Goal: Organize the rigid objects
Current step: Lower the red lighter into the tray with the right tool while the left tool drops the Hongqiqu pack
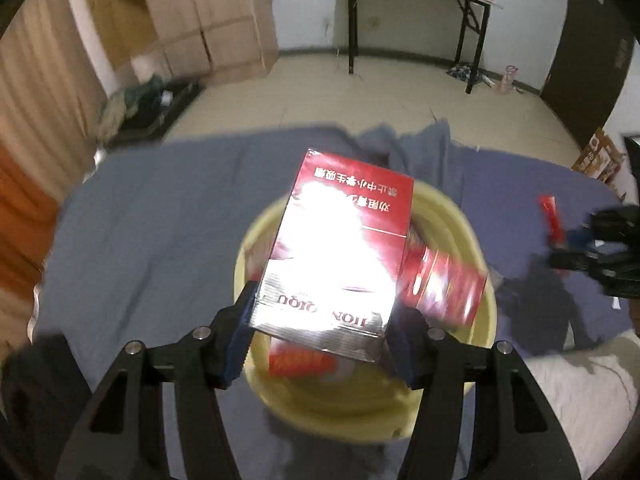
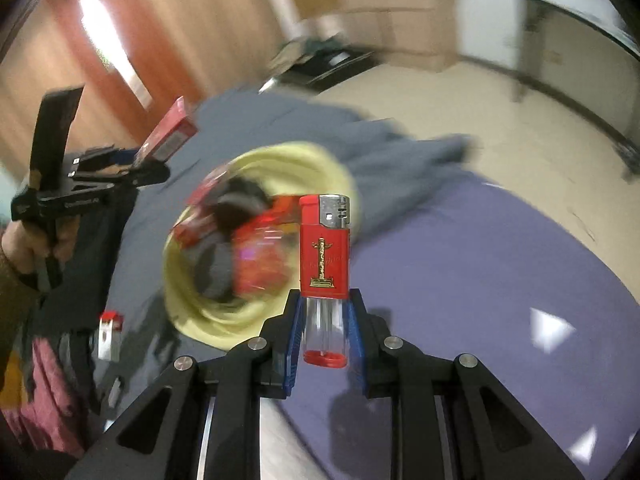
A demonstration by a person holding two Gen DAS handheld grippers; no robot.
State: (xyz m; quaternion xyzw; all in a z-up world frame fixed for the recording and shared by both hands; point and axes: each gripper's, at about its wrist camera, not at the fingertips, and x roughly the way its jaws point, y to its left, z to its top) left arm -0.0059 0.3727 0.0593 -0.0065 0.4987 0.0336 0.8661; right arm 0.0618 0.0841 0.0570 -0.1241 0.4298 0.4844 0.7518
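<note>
My left gripper (image 1: 320, 312) is shut on a red and silver cigarette pack (image 1: 340, 248) and holds it over the pale yellow bowl (image 1: 360, 408). Other red packs (image 1: 444, 284) lie in the bowl. My right gripper (image 2: 325, 308) is shut on a red lighter (image 2: 325, 252), upright, beside the bowl's right rim (image 2: 208, 312). In the right wrist view the left gripper (image 2: 132, 172) holds its pack (image 2: 170, 132) at the left. In the left wrist view the right gripper (image 1: 576, 244) shows at the right edge with the lighter (image 1: 551, 216).
The bowl stands on a blue cloth (image 1: 160, 220) over a table. Another lighter (image 2: 108, 332) lies on the cloth at the bowl's left. A black folding table (image 1: 416, 20) and cardboard boxes (image 1: 208, 20) stand far behind.
</note>
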